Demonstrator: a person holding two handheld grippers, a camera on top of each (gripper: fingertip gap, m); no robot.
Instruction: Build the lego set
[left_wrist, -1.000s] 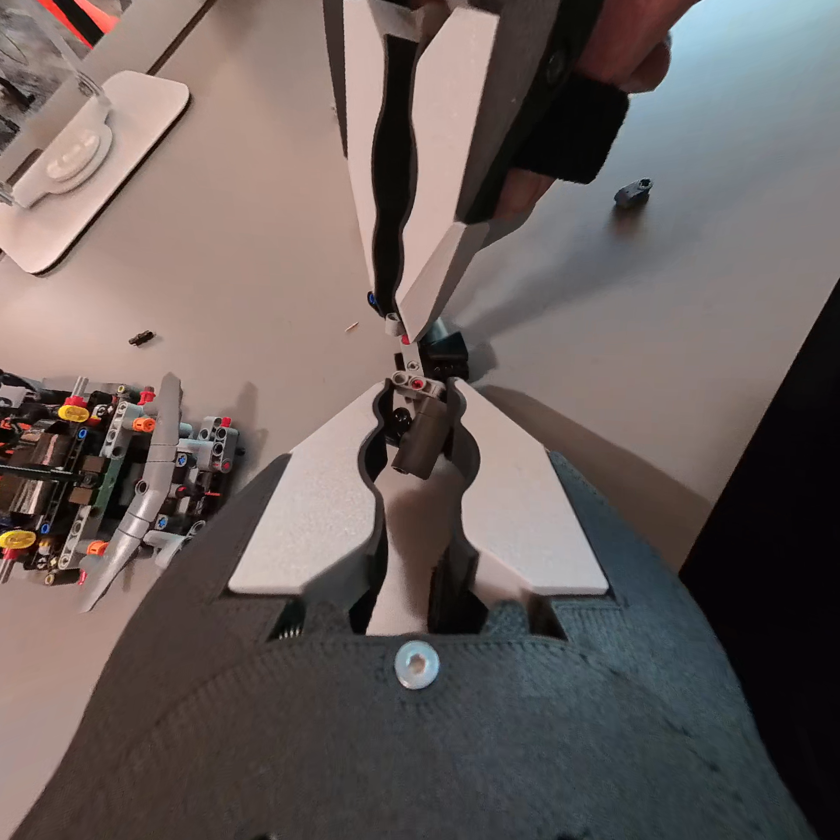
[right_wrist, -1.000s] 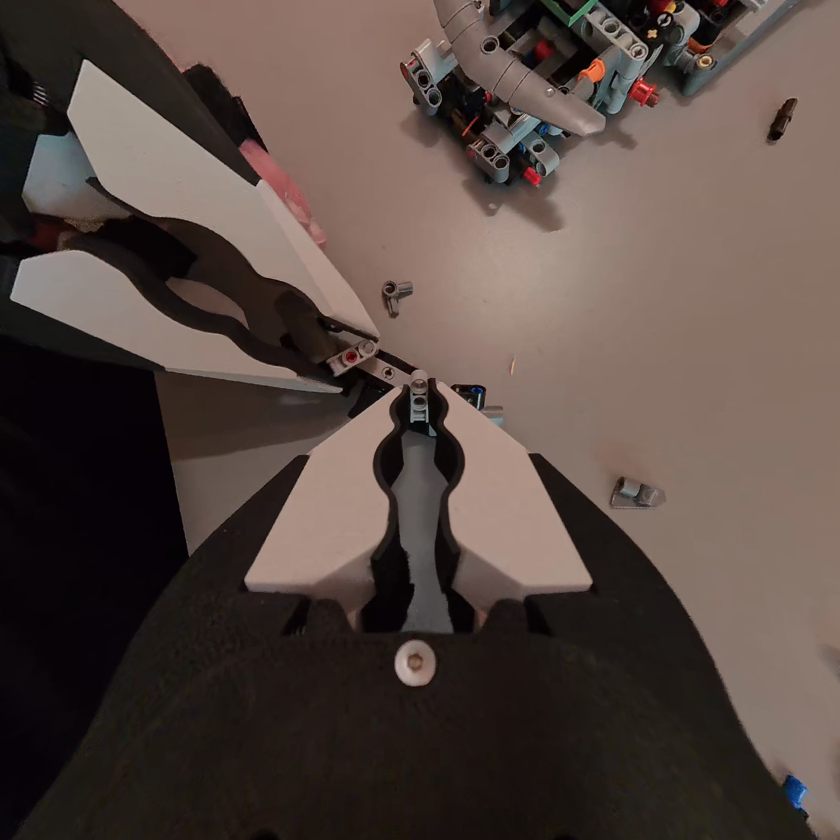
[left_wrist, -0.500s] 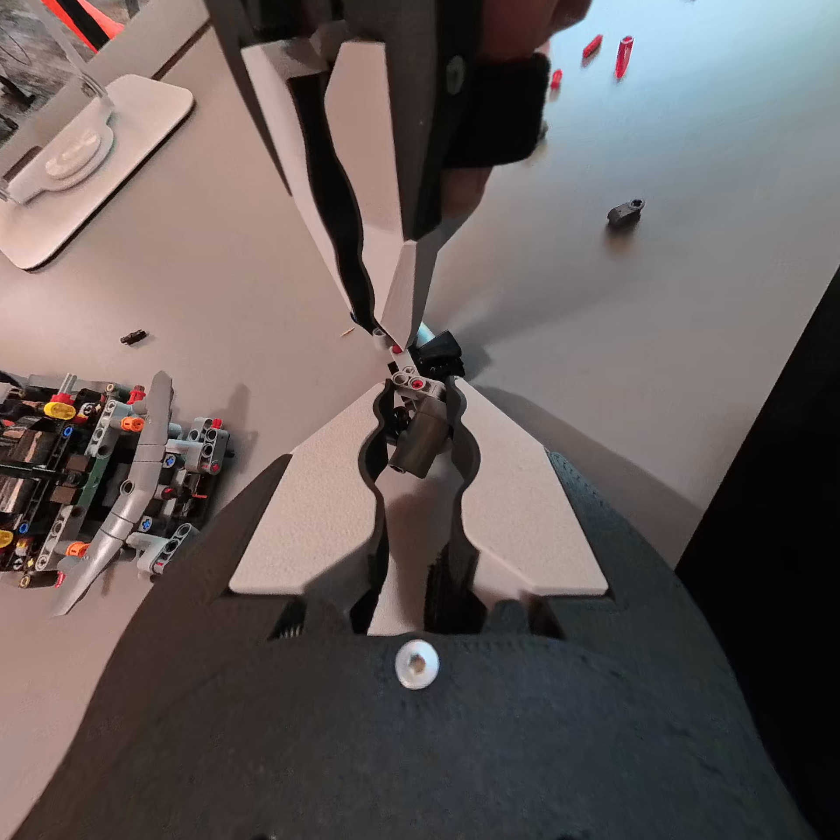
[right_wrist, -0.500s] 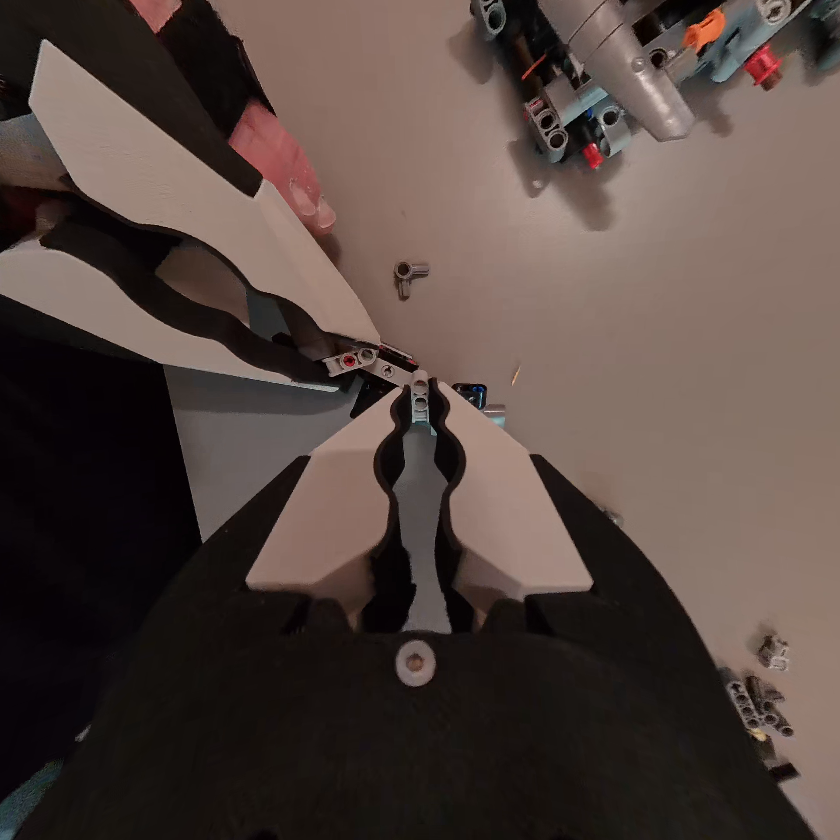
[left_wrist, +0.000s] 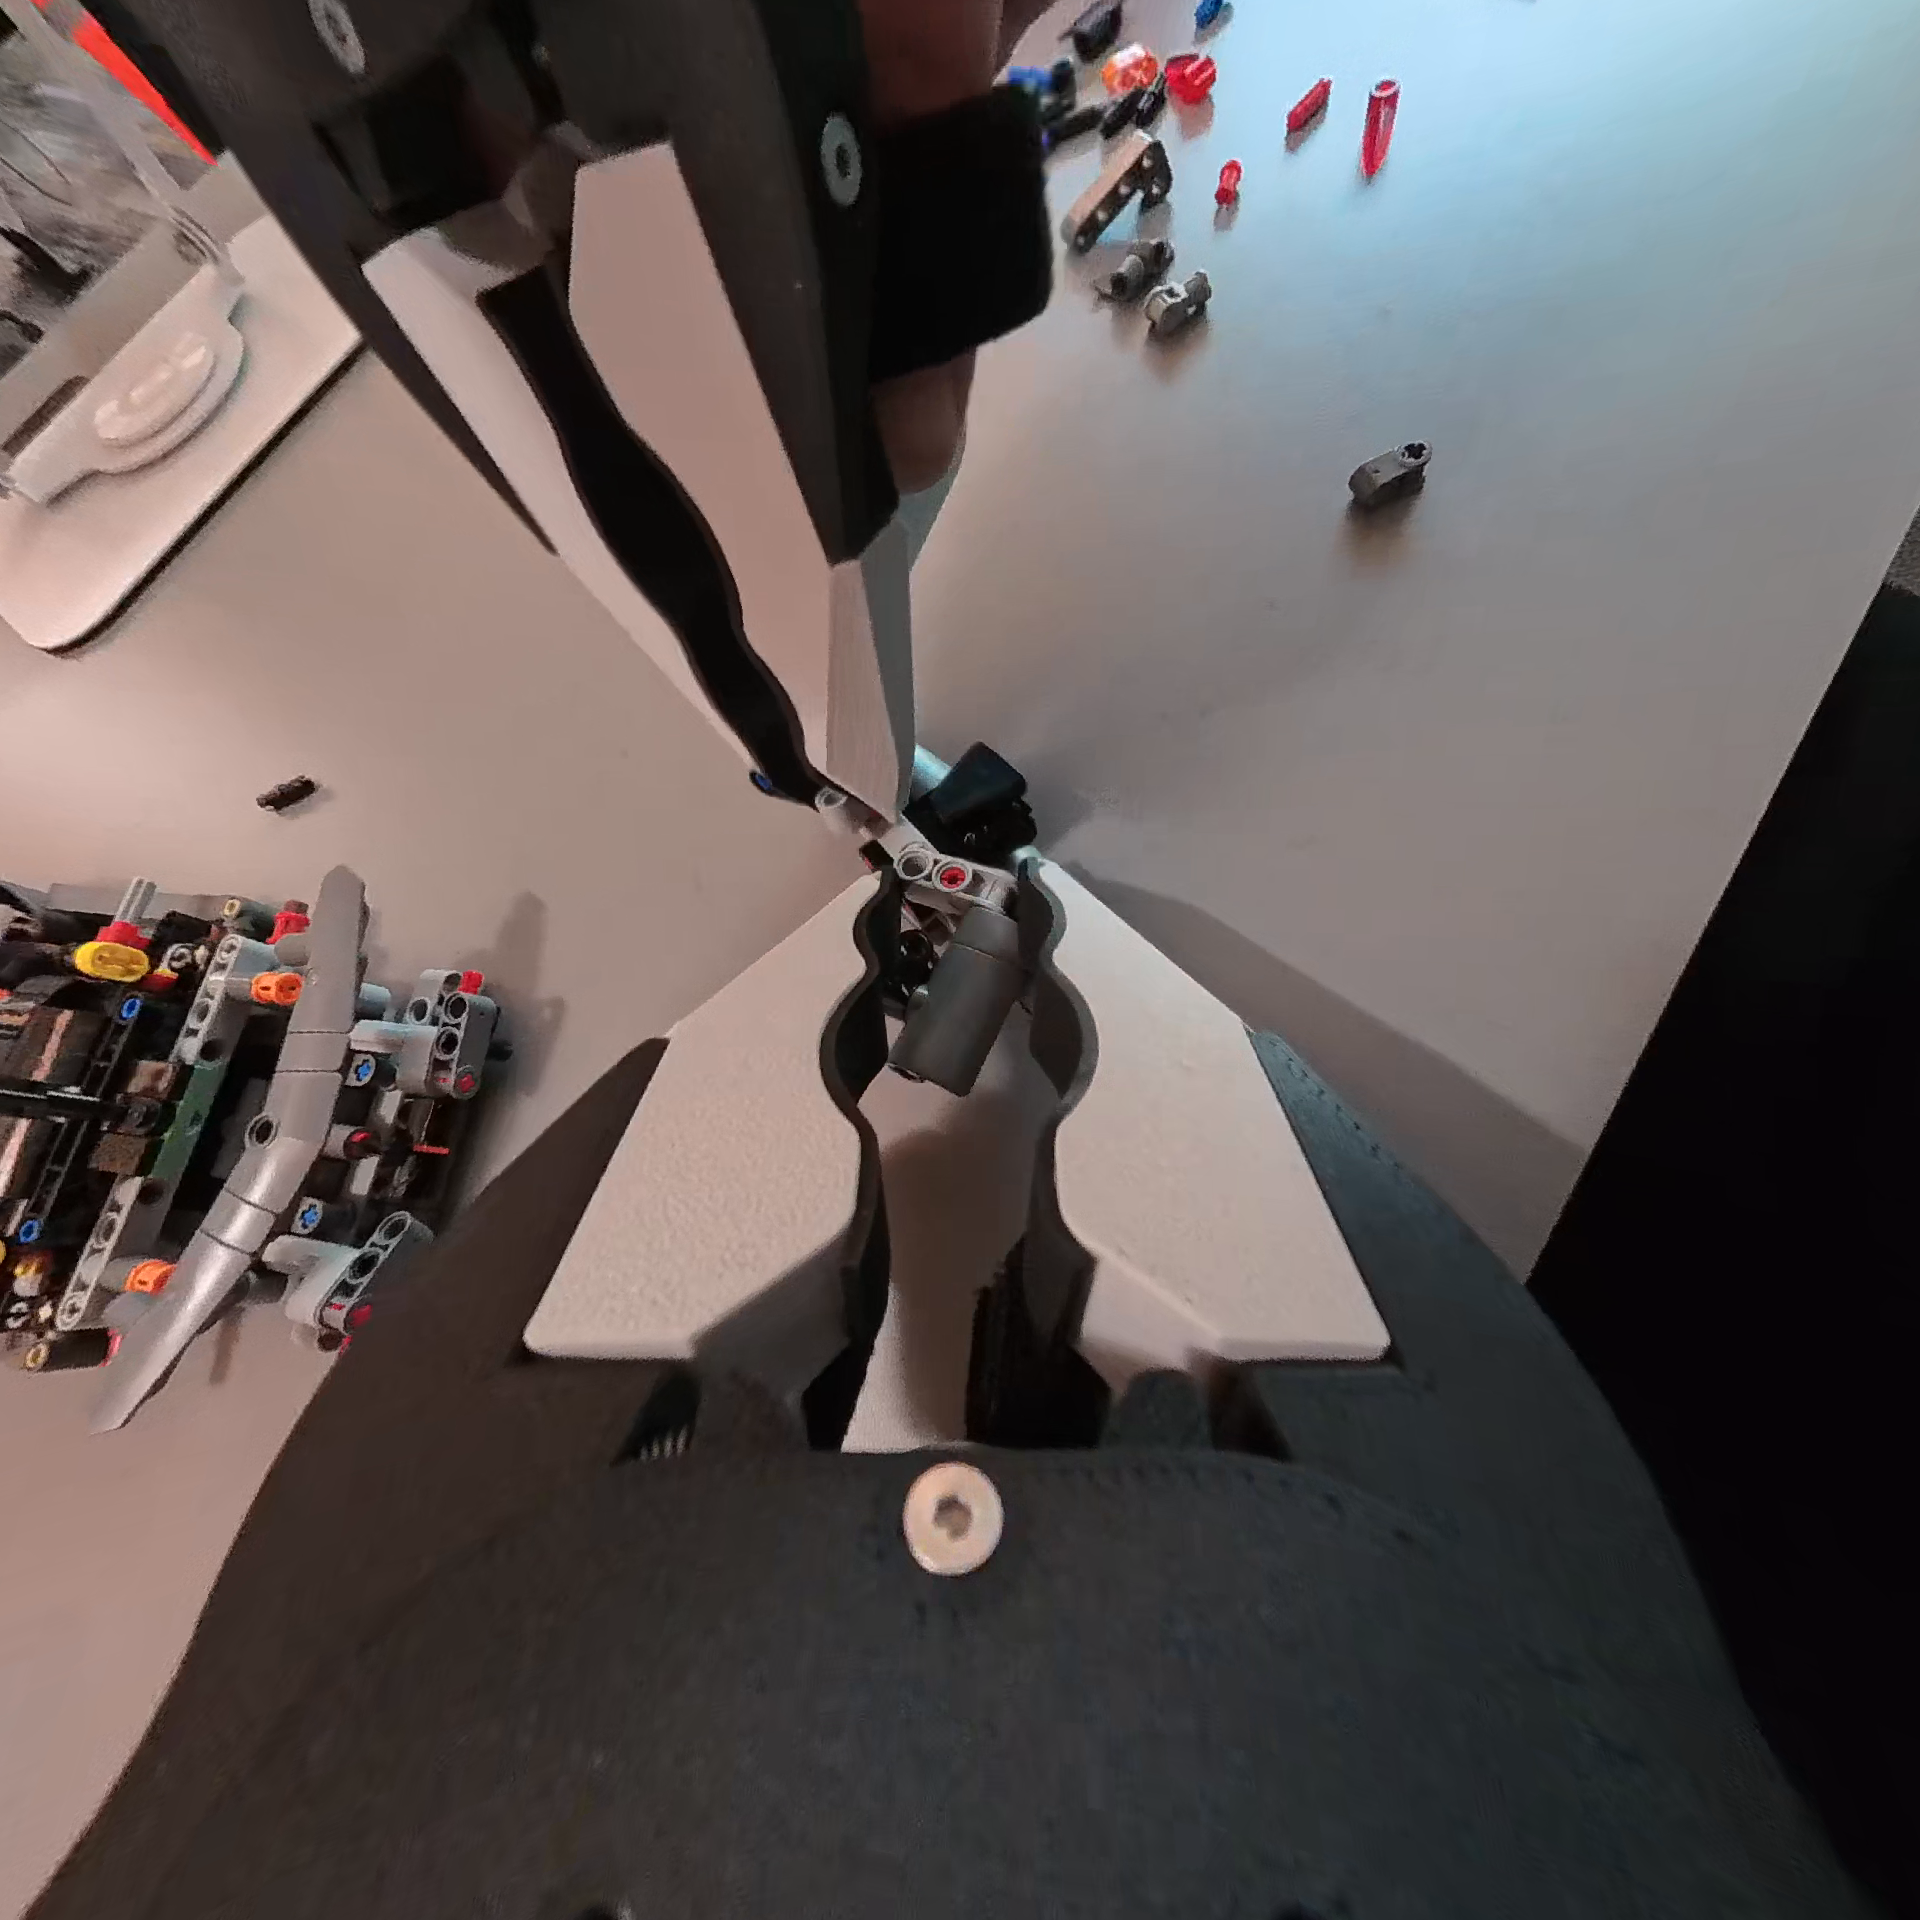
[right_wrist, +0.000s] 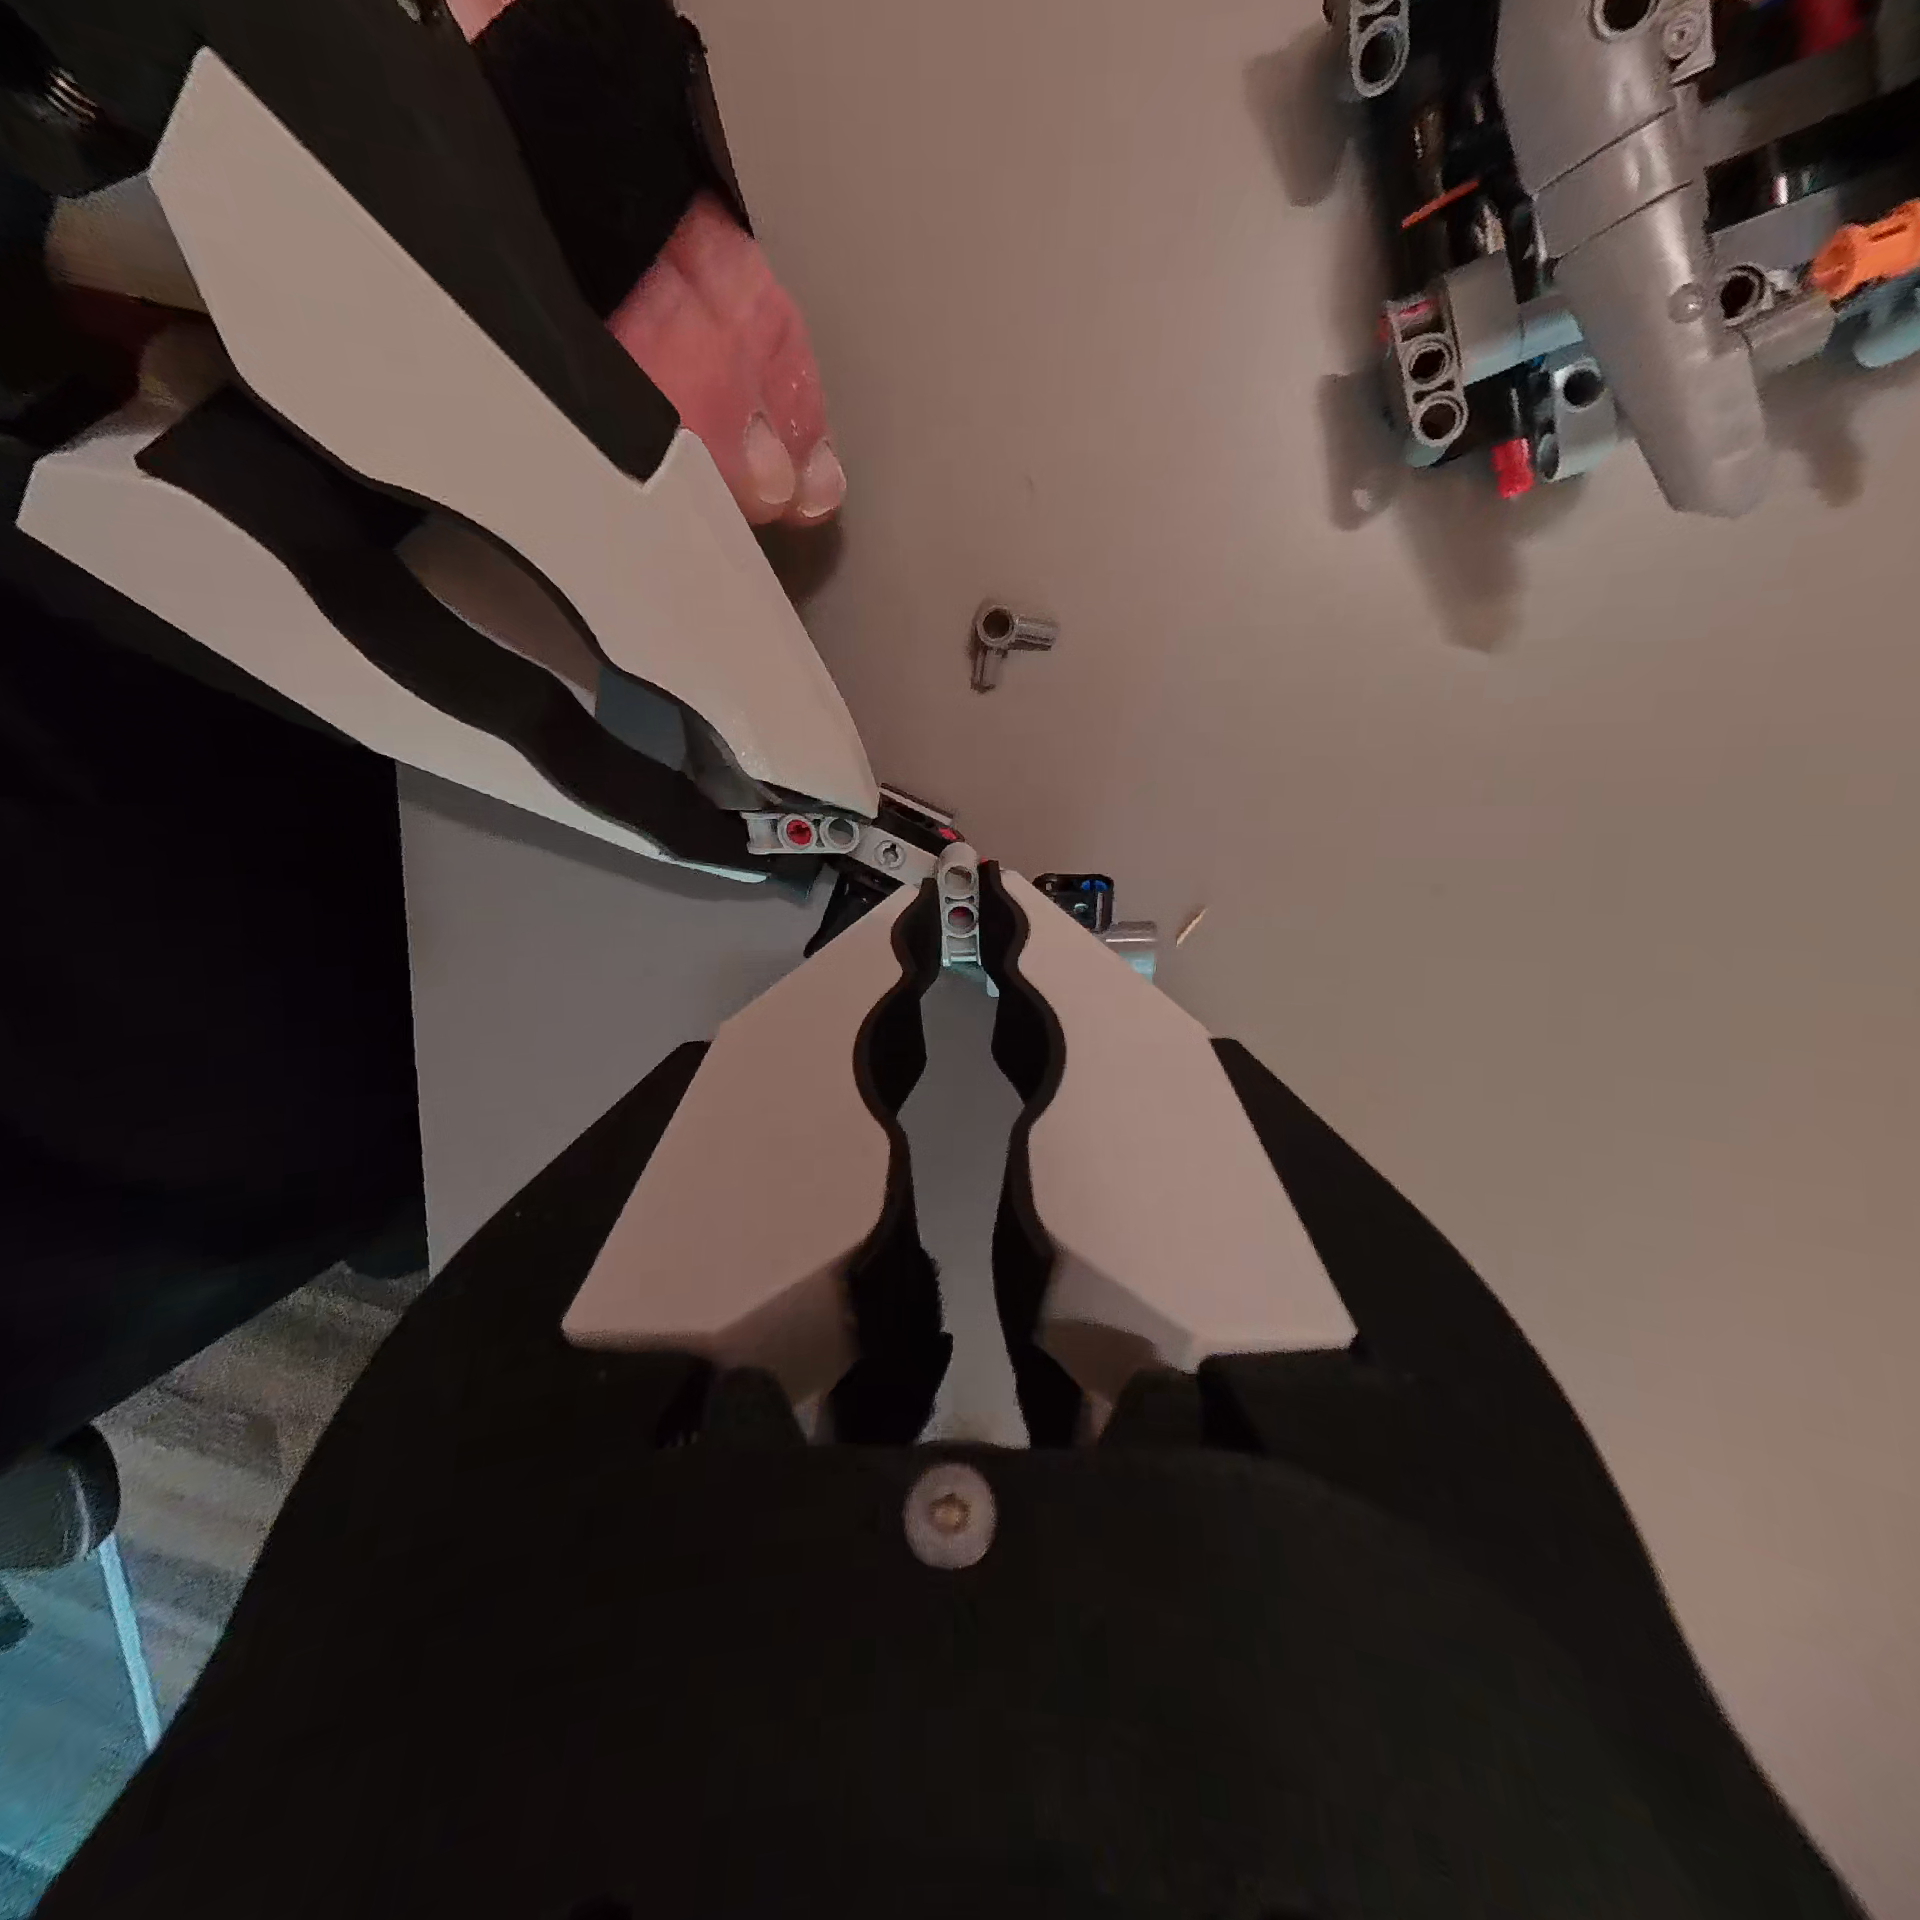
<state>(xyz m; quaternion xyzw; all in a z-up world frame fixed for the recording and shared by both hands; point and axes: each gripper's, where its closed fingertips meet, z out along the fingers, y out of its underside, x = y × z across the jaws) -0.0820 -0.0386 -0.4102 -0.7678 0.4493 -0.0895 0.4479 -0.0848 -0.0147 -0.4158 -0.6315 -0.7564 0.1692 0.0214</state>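
Observation:
My left gripper (left_wrist: 954, 881) is shut on a small sub-assembly: a dark grey cylinder (left_wrist: 961, 1008) with a light grey beam carrying a red pin (left_wrist: 951, 878). My right gripper (right_wrist: 958, 883) is shut on a light grey two-hole connector (right_wrist: 958, 906) and holds it against the end of that beam (right_wrist: 821, 833). In the left wrist view the right gripper (left_wrist: 852, 805) comes down from above. In the right wrist view the left gripper (right_wrist: 810, 836) reaches in from the upper left. The half-built model (left_wrist: 260, 1122) lies to the left and shows at the top right of the right wrist view (right_wrist: 1621, 260).
A grey angled connector (right_wrist: 1008, 639) and a black and blue piece (right_wrist: 1081, 894) lie near the tips. A dark grey connector (left_wrist: 1390, 473), a black pin (left_wrist: 286, 793) and several loose red and grey parts (left_wrist: 1143, 187) lie around. A white stand base (left_wrist: 135, 416) sits far left. The table edge (left_wrist: 1662, 935) runs close on the right. My left and right fingertips are right by each other.
The right gripper has swung leftward in the left wrist view and moved nearer the model, tilting around the joint. Both grippers keep their grips and the connector stays at the beam's end.

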